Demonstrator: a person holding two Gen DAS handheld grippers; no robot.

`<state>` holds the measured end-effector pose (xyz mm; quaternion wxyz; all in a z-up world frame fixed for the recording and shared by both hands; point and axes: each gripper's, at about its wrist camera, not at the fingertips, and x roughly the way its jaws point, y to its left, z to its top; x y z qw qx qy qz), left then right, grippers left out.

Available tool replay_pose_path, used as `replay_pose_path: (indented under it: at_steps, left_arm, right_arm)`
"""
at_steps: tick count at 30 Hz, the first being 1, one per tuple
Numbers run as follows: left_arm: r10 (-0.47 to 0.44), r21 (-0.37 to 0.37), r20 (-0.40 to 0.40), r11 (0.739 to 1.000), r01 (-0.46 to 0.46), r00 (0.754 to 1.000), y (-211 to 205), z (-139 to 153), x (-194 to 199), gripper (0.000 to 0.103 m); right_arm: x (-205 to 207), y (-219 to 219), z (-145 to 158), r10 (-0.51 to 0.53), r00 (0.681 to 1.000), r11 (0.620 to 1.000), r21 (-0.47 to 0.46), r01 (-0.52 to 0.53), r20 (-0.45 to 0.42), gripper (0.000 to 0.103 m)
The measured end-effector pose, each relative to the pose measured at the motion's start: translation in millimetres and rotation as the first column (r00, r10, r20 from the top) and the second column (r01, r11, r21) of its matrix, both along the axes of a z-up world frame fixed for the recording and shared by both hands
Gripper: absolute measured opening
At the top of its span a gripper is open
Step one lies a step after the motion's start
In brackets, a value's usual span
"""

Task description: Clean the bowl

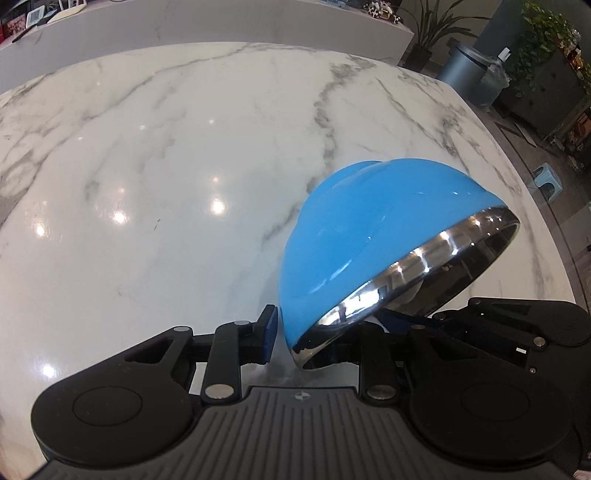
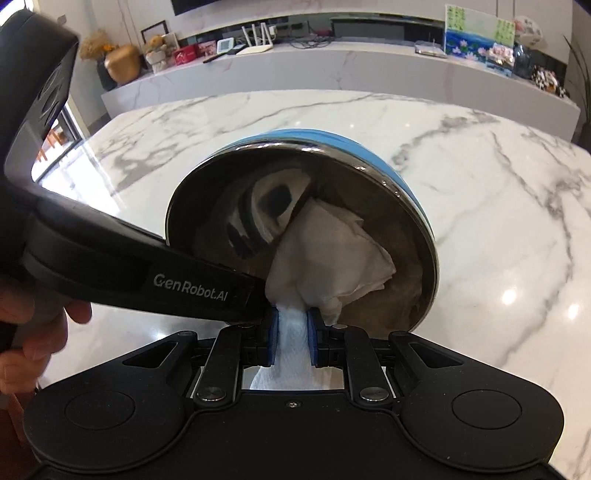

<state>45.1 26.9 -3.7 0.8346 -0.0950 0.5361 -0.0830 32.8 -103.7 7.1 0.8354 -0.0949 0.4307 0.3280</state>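
Note:
A bowl (image 1: pixel 369 229), blue outside and shiny steel inside, is held tilted above the marble table (image 1: pixel 166 147). My left gripper (image 1: pixel 325 328) is shut on its rim; one pad is outside the wall, the other is hidden inside. In the right wrist view the bowl's steel inside (image 2: pixel 332 177) faces me. My right gripper (image 2: pixel 291 336) is shut on a crumpled white paper towel (image 2: pixel 332 254), which is pressed against the bowl's inner wall. The left gripper's black body (image 2: pixel 110 266) crosses that view from the left.
A white counter (image 2: pixel 332 62) with ornaments, a router and pictures runs behind the table. A grey bin (image 1: pixel 469 70), potted plants (image 1: pixel 543 33) and a small blue stool (image 1: pixel 546 181) stand on the floor to the right. A hand (image 2: pixel 33 332) shows at the left edge.

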Motion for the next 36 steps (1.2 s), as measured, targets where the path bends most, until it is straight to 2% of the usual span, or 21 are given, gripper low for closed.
replay_pose_path:
  at_steps: [4, 11, 14, 19, 27, 32, 36]
  left_arm:
    - [-0.021, 0.012, -0.002, 1.0, 0.021, 1.0, -3, 1, 1, 0.02]
    - [-0.07, 0.076, 0.016, 0.995, 0.069, 0.997, -10, 6, -1, 0.02]
    - [-0.08, 0.104, 0.025, 0.992, 0.077, 0.997, -11, 9, -3, 0.02]
    - [-0.05, 0.078, 0.034, 0.996, 0.047, 0.998, -6, 9, -3, 0.025]
    - [-0.024, 0.041, 0.015, 0.999, 0.024, 1.0, -6, 5, -1, 0.028]
    - [-0.016, 0.019, 0.004, 1.0, 0.016, 1.0, -4, 3, -1, 0.027]
    - [-0.03, 0.024, 0.01, 0.999, 0.03, 0.999, -4, 5, 0, 0.019]
  right_arm:
    - [-10, 3, 1, 0.016, 0.999, 0.999, -0.039, -0.015, 0.038, 0.014]
    - [-26, 13, 2, 0.046, 0.982, 0.985, -0.171, -0.014, 0.185, 0.014]
    - [-24, 13, -1, 0.053, 0.978, 0.983, -0.185, -0.015, 0.201, 0.014]
    - [-19, 6, -1, 0.017, 0.987, 0.99, -0.142, 0.005, 0.158, 0.014]
    - [-4, -4, 4, -0.048, 0.999, 0.999, -0.013, 0.049, 0.024, 0.014]
    - [2, -10, 3, -0.057, 0.997, 0.997, 0.047, 0.059, -0.044, 0.015]
    - [-5, -7, 7, -0.041, 0.999, 0.999, 0.023, 0.041, -0.018, 0.015]
